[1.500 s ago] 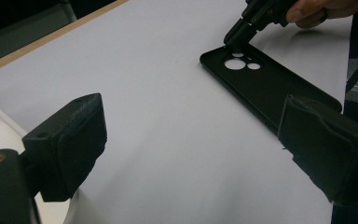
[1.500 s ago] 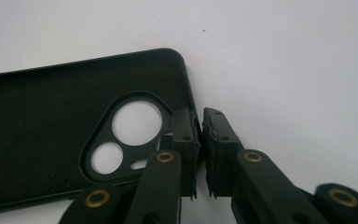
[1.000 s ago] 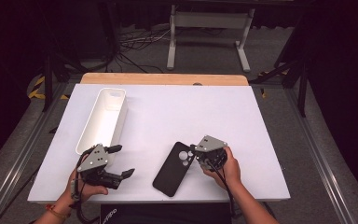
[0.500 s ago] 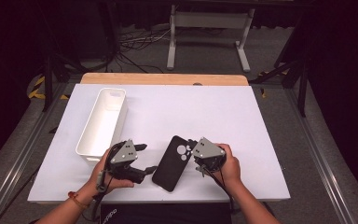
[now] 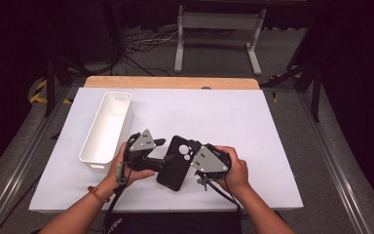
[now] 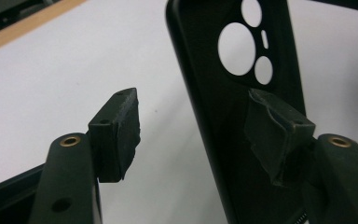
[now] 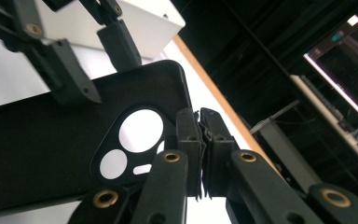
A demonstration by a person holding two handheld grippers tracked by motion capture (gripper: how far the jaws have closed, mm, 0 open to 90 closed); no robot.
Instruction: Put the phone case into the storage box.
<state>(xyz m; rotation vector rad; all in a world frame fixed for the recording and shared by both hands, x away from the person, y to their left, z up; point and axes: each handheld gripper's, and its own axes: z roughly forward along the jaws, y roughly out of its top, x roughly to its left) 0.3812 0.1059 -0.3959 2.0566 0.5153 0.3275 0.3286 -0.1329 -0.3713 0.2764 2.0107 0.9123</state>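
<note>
A black phone case (image 5: 175, 168) with round camera cut-outs is tilted up off the white table (image 5: 214, 112). My right gripper (image 5: 193, 159) is shut on its right rim; in the right gripper view its jaws (image 7: 200, 140) pinch the rim beside the cut-outs of the case (image 7: 42, 154). My left gripper (image 5: 164, 150) has come in from the left and its jaws have just been closing. In the left gripper view they (image 6: 196, 126) straddle the long edge of the case (image 6: 219, 93) with a gap at the left pad (image 6: 119, 126), so they stand open.
A long white bin (image 5: 108, 127) stands empty at the left of the table, just behind my left hand, and its corner (image 7: 149, 18) shows in the right gripper view. A wooden strip (image 5: 170, 82) runs along the table's far edge. Dark floor, cables and a metal stand lie beyond.
My left gripper has moved right from the table's front left up to the case, and its jaws have narrowed. My right gripper has raised the case's edge a little.
</note>
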